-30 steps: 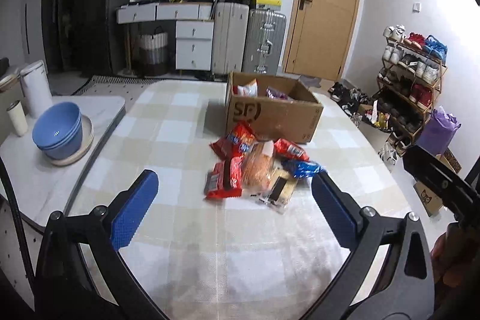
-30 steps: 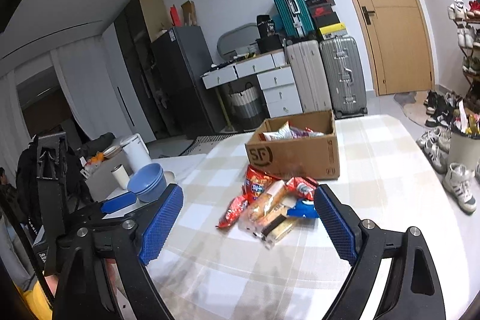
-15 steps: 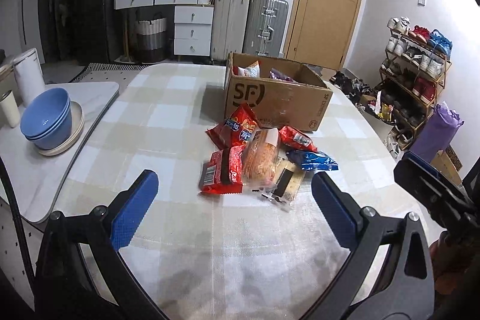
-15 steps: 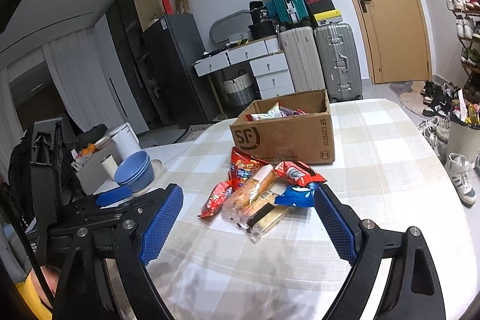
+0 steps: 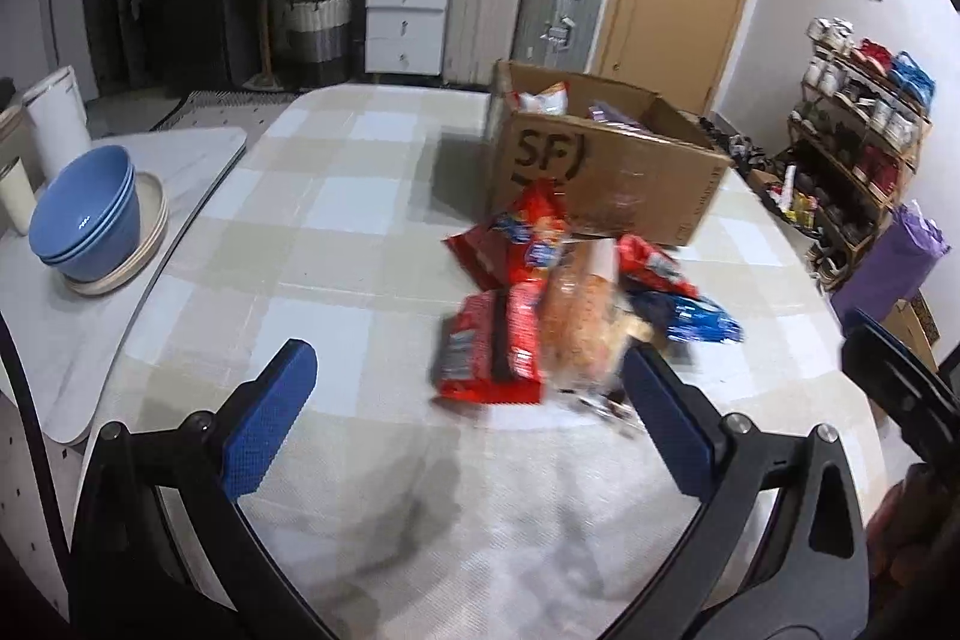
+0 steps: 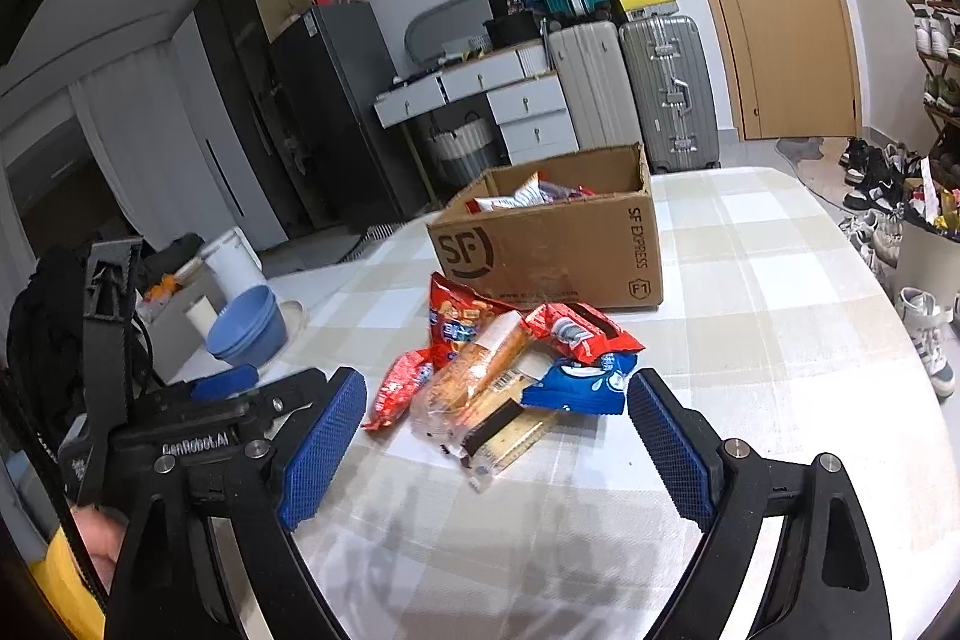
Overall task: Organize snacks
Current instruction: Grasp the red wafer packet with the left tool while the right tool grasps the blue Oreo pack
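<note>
A pile of snack packets [image 5: 558, 304] lies on the checked tablecloth: red bags, an orange bread pack [image 6: 480, 370], a blue packet [image 6: 576, 388] and a dark bar [image 6: 504, 436]. Behind it stands an open cardboard box [image 5: 606, 172], also in the right wrist view [image 6: 552, 244], holding a few snacks. My left gripper [image 5: 462, 424] is open and empty, just short of the pile. My right gripper [image 6: 495, 445] is open and empty, its jaws either side of the pile's near edge.
Stacked blue bowls [image 5: 84, 214] on a plate sit on a grey side table [image 5: 78, 316] at the left, with white containers behind. Suitcases, drawers and a door stand beyond the table. A shoe rack [image 5: 858, 136] is on the right.
Both grippers have moved forward and lower toward the snack pile, which now looks larger and closer. Both jaws stay open. The snacks have not moved.
</note>
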Tool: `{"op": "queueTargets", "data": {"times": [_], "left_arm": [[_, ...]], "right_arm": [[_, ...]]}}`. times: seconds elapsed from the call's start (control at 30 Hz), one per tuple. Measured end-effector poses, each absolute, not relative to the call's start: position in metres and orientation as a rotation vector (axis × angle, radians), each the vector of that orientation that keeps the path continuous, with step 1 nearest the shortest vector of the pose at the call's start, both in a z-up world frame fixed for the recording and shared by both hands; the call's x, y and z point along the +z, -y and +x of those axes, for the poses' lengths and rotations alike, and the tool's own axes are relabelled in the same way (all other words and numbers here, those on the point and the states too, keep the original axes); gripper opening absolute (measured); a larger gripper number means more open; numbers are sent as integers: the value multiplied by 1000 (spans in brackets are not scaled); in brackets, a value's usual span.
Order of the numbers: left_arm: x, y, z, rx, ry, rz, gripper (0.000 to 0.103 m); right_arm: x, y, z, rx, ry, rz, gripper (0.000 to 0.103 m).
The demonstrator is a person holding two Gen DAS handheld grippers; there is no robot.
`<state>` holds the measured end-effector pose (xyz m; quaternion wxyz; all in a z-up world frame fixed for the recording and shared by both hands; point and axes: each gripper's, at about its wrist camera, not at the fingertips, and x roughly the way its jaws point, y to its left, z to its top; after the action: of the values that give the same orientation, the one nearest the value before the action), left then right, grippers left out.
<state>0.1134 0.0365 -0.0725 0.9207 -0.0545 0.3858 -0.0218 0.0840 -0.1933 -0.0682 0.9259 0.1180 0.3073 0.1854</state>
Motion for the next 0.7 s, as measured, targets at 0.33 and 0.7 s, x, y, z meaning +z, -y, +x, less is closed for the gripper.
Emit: {"op": "queueTargets", "data": {"times": [0.33, 0.7], "left_arm": [[-119, -50, 182, -72, -968, -149, 102], [-160, -47, 225, -153, -1055, -222, 75]], "right_arm": [[-105, 185, 123, 395, -767, 269, 90], [-122, 193, 147, 364, -820, 290, 90]]}}
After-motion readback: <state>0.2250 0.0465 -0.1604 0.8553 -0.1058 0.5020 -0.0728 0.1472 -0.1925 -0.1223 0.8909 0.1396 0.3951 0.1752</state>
